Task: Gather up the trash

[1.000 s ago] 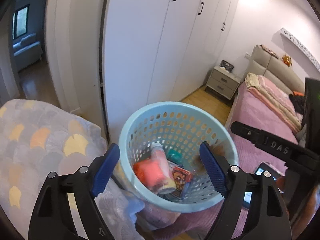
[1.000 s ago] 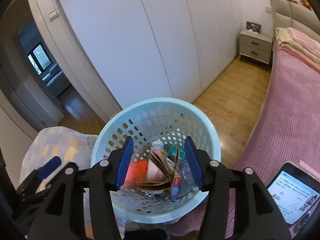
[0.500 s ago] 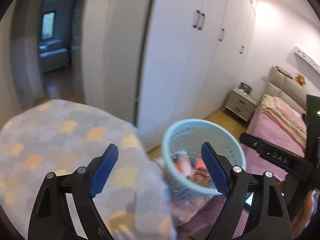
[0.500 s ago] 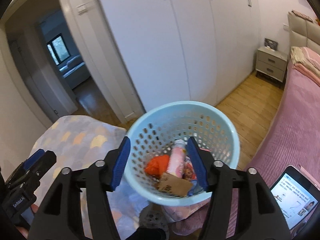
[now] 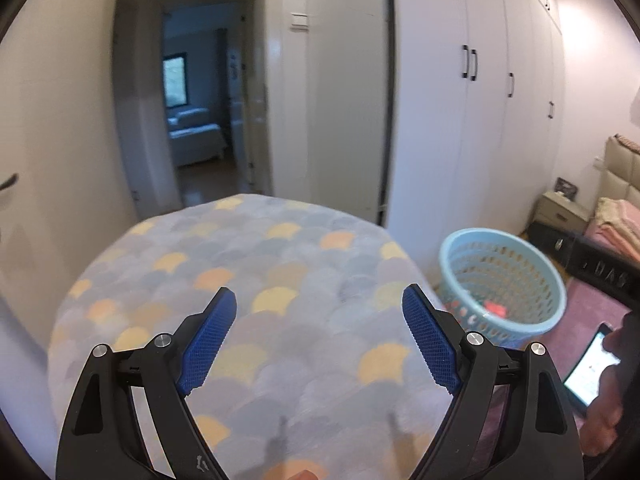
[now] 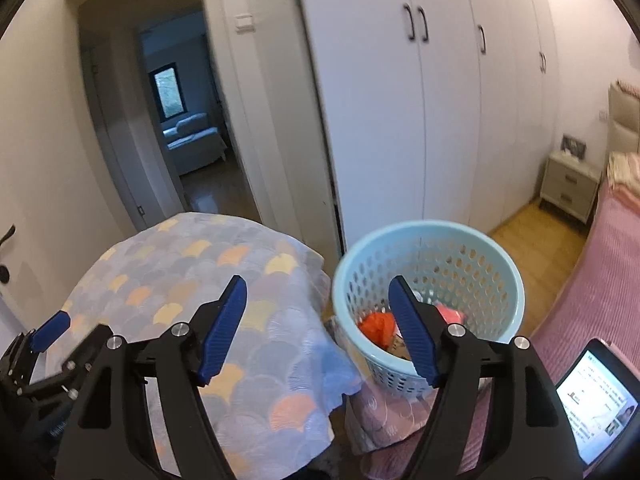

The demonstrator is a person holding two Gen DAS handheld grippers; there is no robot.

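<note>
A light blue perforated basket [image 6: 472, 256] stands right of a cloth-covered table and holds trash: an orange crumpled piece [image 6: 374, 326], a pink item [image 6: 450, 314] and brown paper. The basket also shows in the left wrist view [image 5: 500, 276] at the right. My right gripper [image 6: 318, 320] is open and empty, held above the gap between table and basket. My left gripper [image 5: 318, 340] is open and empty above the table; it also shows at the lower left of the right wrist view [image 6: 48, 330].
The table wears a grey cloth with yellow and orange scales [image 5: 248, 280]. White wardrobes [image 6: 400, 120] line the wall behind. A pink bed [image 6: 600, 280] lies at the right with a lit phone [image 6: 596, 396] on it. An open doorway [image 5: 192, 120] is at the back left.
Both grippers have swung left and back from above the basket toward the table. The right gripper let the brown paper drop into the basket and now stands wider open.
</note>
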